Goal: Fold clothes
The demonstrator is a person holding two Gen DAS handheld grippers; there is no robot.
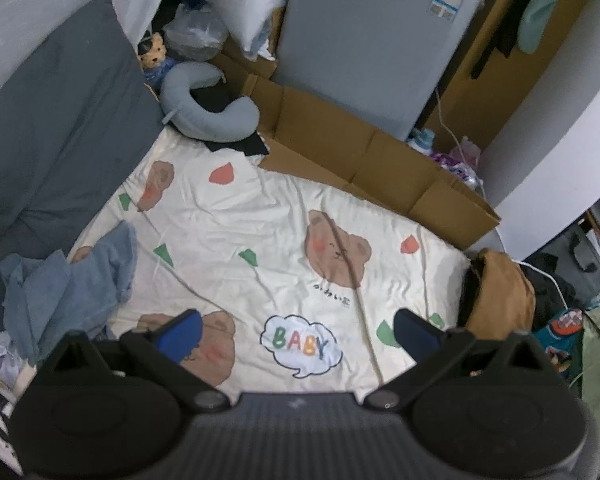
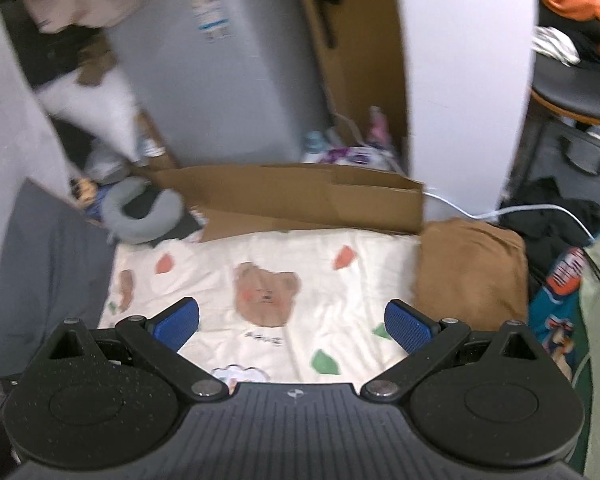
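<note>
Both grippers hover over the bear-print sheet (image 1: 284, 216) w/ nothing between the fingers: left gripper (image 1: 296, 334) has its blue pads spread wide, right gripper (image 2: 292, 322) likewise spread wide, each holding only air. Two garments show. A crumpled blue garment (image 1: 72, 280) lies in a loose heap at the sheet's left edge, off to the left of the left gripper and a bit ahead of it – so the left hand is the nearer one; its rough long axis runs away from the camera, up-right toward a frayed end. A brown garment (image 2: 472, 272) sits at the sheet's right edge as a tidy, squared-off block, just right of the right gripper's right pad, next to the cardboard (image 2: 300, 196); it reads as already folded, though whether this session did that can't be told. The middle of the sheet btw the two is bare. Judgement: the blue heap is the one lying unfolded, and any grab for it turns on a leftward reach by the left gripper. Count – 2 grippers, 1 blue garment, 1 brown garment, 1 sheet. Right-wrist view is motion-blurred, so fine detail there is unsure.
</note>
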